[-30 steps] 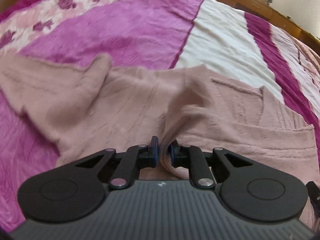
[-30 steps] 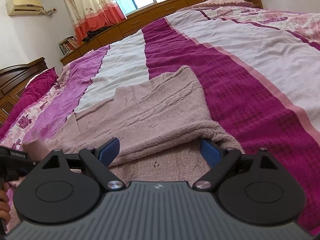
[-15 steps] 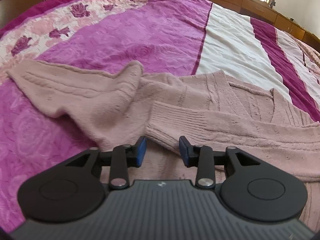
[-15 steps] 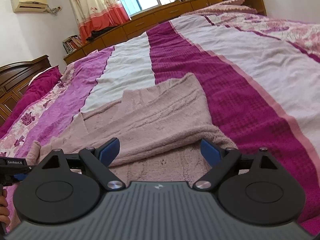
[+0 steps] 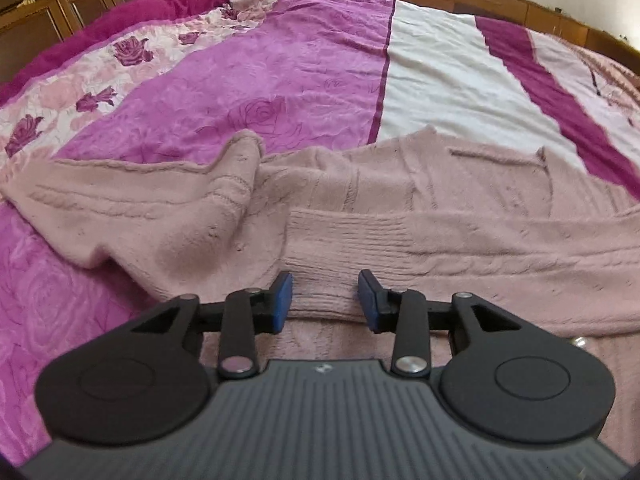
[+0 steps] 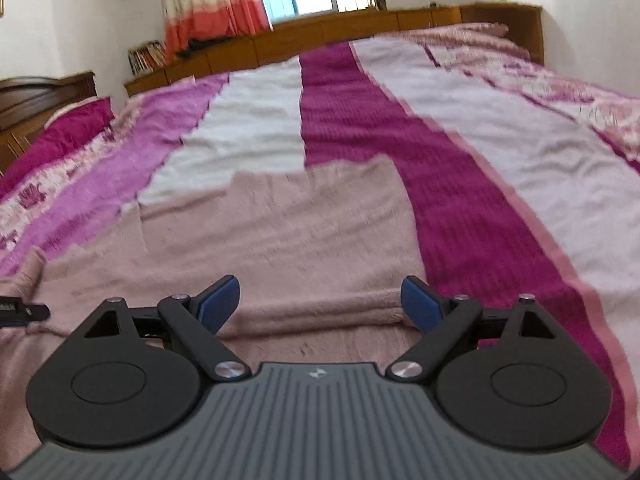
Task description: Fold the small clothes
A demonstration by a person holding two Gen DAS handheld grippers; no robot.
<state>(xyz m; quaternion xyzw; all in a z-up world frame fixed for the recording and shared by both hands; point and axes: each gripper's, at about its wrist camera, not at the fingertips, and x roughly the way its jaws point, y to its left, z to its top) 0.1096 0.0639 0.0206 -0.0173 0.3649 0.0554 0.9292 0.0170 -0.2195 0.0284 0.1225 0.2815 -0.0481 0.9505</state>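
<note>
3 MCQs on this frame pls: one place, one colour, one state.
1. The ribbed cuff of the sweater lies:
A. on the sweater's body
B. on the pillow
C. off the bed

2. The pads on the left gripper fingers are:
A. red
B. blue
C. white

3. The right gripper is:
A. shut on a sleeve
B. shut on nothing
C. open

Key: 1 A, the sleeve is folded across the knit; 2 B, both pads show blue; 3 C, a wide gap separates its fingers, nothing clamped.
</note>
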